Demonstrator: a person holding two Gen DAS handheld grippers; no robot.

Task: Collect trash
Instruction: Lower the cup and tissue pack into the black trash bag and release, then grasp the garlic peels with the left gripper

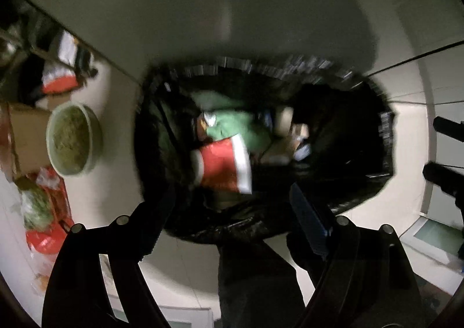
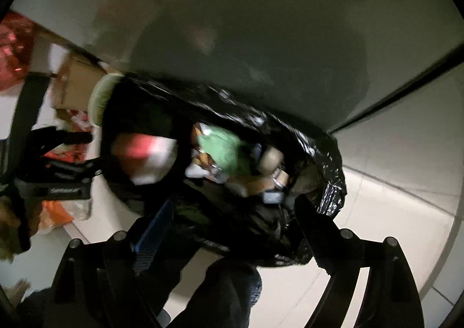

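A black trash bag (image 1: 261, 220) stands open on the floor below me, also in the right wrist view (image 2: 232, 113). Inside lie a green wrapper (image 1: 237, 125), cardboard bits and cans. A red and white packet (image 1: 223, 165) shows blurred in the bag's mouth, also in the right wrist view (image 2: 145, 154). My left gripper (image 1: 232, 212) is open above the near rim, its jaws wide apart and empty. My right gripper (image 2: 235, 212) is open over the bag's near side; it also shows at the right edge of the left wrist view (image 1: 446, 154).
A pale green bowl (image 1: 72, 142) with greenish contents sits on the floor left of the bag. A cardboard box (image 1: 26, 136) and red and orange plastic bags (image 1: 46, 212) lie further left. A grey wall (image 1: 232, 9) stands behind the bag. White floor tiles (image 2: 391, 226) lie to the right.
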